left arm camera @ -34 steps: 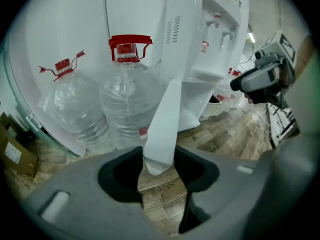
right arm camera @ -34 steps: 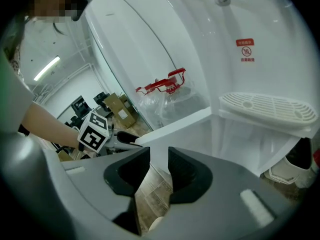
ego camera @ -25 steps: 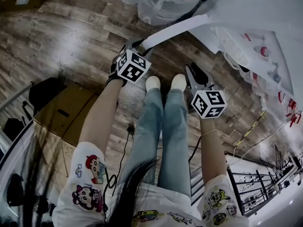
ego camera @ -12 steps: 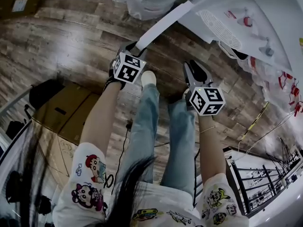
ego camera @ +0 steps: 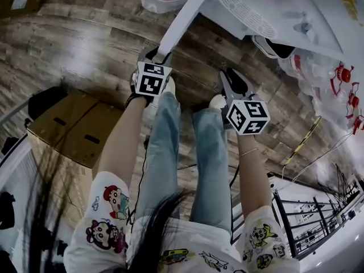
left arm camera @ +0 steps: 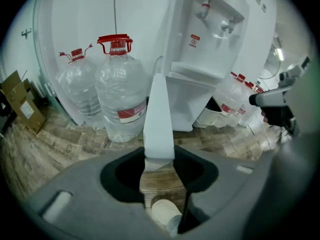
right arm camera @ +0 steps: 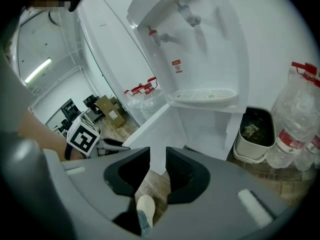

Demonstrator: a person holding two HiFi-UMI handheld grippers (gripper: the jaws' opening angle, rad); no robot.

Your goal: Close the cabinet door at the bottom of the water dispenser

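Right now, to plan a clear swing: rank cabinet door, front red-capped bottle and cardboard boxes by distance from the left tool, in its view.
1. cabinet door: edge held between the left tool's jaws.
2. front red-capped bottle: on the floor, left of the door.
3. cardboard boxes: far left, against the wall.

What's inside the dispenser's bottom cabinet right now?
With the door swung open, the cabinet shows only bare white walls in the right gripper view, no contents visible. Its lowest part is covered by the right claw.
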